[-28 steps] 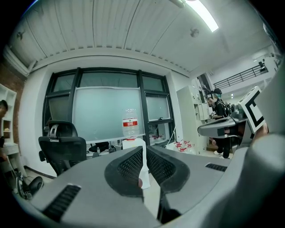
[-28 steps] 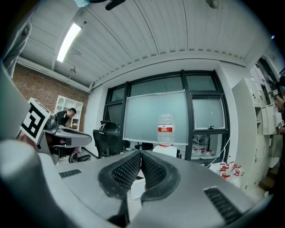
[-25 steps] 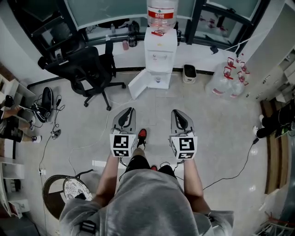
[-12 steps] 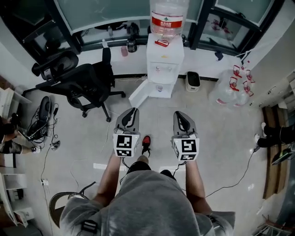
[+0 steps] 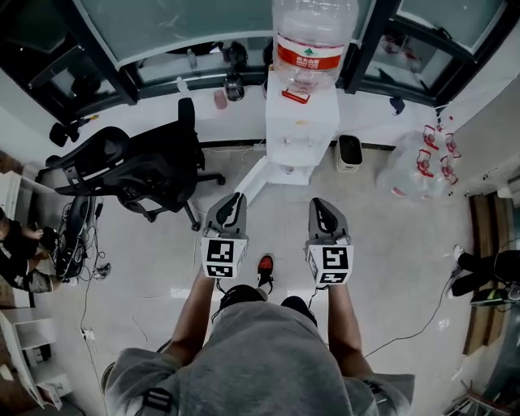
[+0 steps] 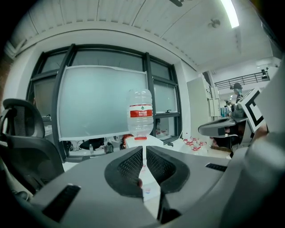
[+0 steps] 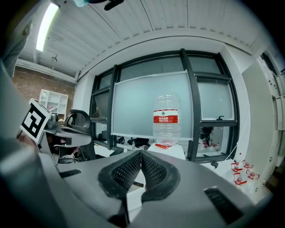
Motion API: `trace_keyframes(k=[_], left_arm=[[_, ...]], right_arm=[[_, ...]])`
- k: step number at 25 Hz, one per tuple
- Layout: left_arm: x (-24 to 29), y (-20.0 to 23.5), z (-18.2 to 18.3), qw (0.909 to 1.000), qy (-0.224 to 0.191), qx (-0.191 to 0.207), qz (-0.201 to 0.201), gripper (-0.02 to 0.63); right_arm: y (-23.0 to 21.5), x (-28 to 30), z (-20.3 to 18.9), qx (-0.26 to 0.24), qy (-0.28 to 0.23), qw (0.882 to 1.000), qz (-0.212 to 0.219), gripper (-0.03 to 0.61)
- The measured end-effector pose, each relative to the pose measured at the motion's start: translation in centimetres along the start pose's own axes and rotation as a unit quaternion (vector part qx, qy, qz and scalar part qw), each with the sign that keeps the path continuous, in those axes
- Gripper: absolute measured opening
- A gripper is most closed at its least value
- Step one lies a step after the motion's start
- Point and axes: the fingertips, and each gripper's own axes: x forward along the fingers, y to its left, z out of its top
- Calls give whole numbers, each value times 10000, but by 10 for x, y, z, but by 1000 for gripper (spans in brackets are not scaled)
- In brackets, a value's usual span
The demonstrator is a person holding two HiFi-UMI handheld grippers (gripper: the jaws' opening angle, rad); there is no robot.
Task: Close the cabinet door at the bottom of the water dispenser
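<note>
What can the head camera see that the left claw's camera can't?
Only the head view shows the open cabinet door, the floor and a red shoe. Only the left gripper view shows the ceiling light. Both show the water bottle on the dispenser, and the black chair.

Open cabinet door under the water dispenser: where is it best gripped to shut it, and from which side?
Likely the free outer edge of the cabinet door, reached from the left with the left gripper: the door stands open leftward from the water dispenser base, so its far edge gives most leverage.
</note>
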Motion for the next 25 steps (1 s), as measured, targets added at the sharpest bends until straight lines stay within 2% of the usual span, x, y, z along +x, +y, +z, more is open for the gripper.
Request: trace_keyframes(k=[13,19,25], left_arm=[[76,62,-34,9983,475,-251,205,43],[97,84,-81,9948,742,-499,485,43],[126,106,-136,9902,899,-644,850,43]], right_arm=[[-2,116,-21,277,347,9985,318,20],[6,154,-62,219,665,9955,639,20],[17,201,-104,187,754,9919,1004,20]])
